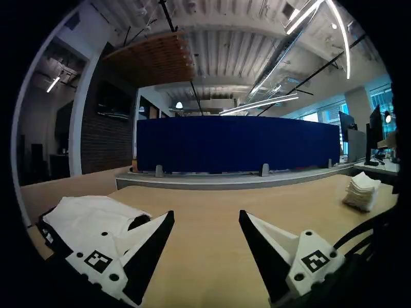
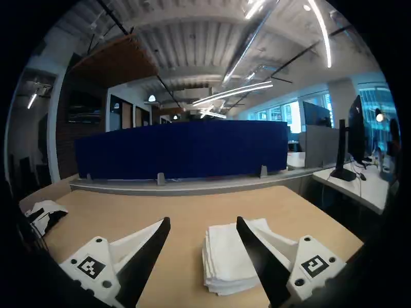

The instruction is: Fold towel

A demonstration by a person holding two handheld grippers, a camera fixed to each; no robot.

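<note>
The left hand-held gripper point(image 1: 205, 226) hangs low over a pale wooden surface point(image 1: 216, 197), its two fingers spread wide with nothing between them. A loose white towel point(image 1: 90, 213) lies rumpled on the surface at that gripper's left finger and partly behind it. Whether the finger touches the cloth cannot be told. What shows of the towel stretches across the left gripper view from side to side. Well apart from it, near the surface's right edge, sits a stack of folded white towels point(image 1: 362, 191).

In the right gripper view the right hand-held gripper point(image 2: 203, 231) is also spread open and holds nothing. The stack lies just below and ahead of it, with the right finger crossing in front of it. The stack's layered edges face the camera and the left, and its longer side seems to run away from the lens. Each finger carries a square black-and-white marker point(image 1: 97, 260). A blue divider panel point(image 1: 236, 143) stands along the far edge.
</note>
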